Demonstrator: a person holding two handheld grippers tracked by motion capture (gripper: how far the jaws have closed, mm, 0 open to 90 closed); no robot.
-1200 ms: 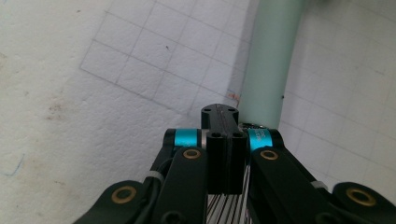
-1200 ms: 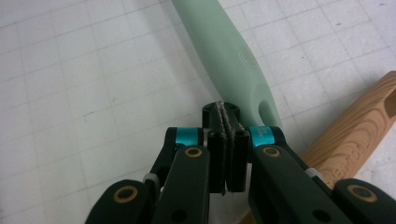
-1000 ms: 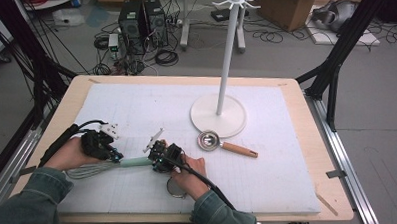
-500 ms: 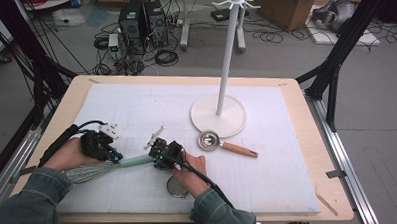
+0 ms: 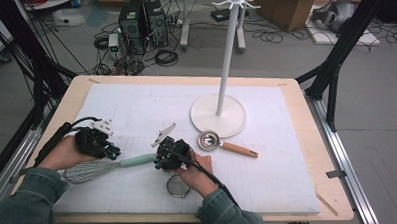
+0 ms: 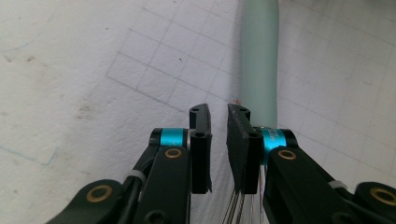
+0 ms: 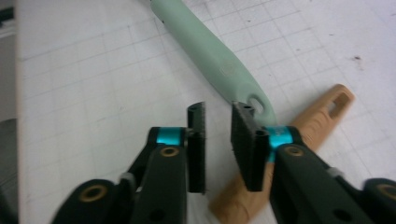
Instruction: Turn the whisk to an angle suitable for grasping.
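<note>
Both jaws have just been opening: left hand-held gripper [image 6: 218,122] and right hand-held gripper [image 7: 218,120] released, beside whisk [image 5: 106,167]

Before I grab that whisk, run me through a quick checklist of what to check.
1. Whisk lies flat on the mat: ok.
2. Left claw empty, its jaws just opening with a narrow gap, whisk handle ahead and a little to one side: ok.
3. Right claw empty, its jaws also just opening, beside the handle's hole end: ok.
4. Jaws wide enough for the handle: not ok.
5. Scoop lies apart from the whisk: ok.
6. Strainer partly under the right hand; whether it is apart from the whisk: cannot tell.
</note>
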